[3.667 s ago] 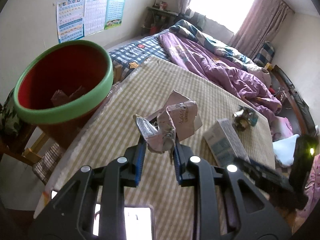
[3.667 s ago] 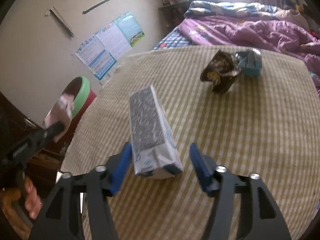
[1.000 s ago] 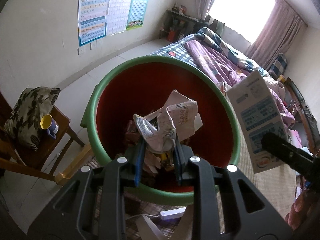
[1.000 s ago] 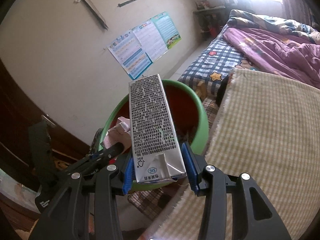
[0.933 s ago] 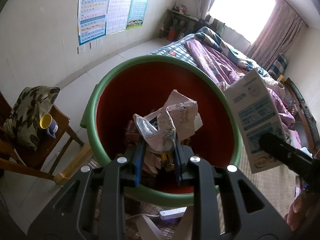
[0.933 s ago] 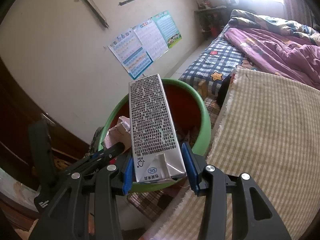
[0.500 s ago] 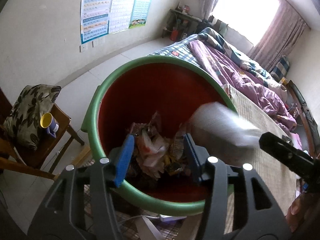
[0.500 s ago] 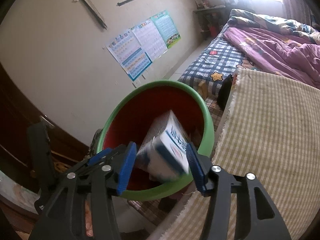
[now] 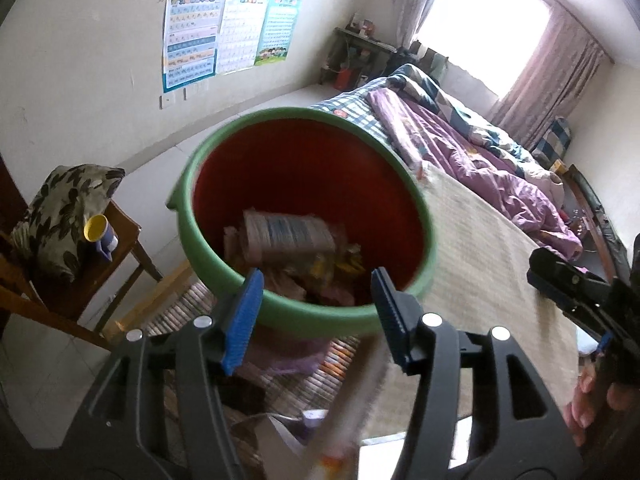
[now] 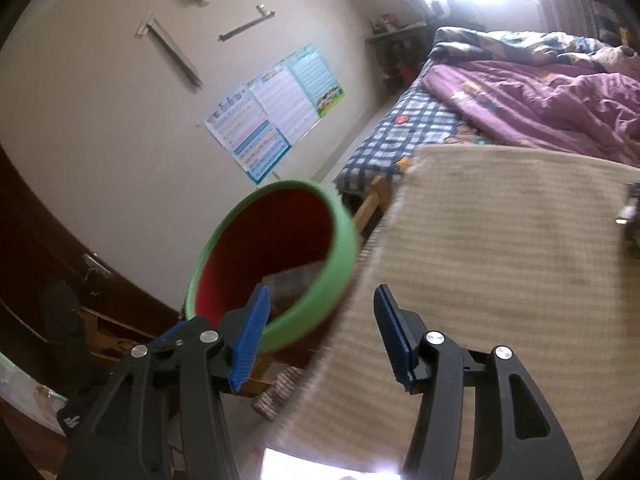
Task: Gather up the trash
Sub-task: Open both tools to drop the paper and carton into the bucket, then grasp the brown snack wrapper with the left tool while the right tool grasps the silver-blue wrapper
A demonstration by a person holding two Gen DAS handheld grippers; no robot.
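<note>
No text legible. Wall posters (image 9: 224, 36) and the carton (image 9: 288, 234) in the bin (image 9: 304, 316) carry print, too blurred to read.

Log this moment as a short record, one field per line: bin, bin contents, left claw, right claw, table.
bin: red bucket with green rim, beside the table
bin contents: carton lying on crumpled wrappers
left claw: jaws opening, nothing between them, above the bin's near rim
right claw: open, empty, over the table's edge next to the bin
table: checked cloth; a blurred item at its far right edge, unidentifiable
</note>
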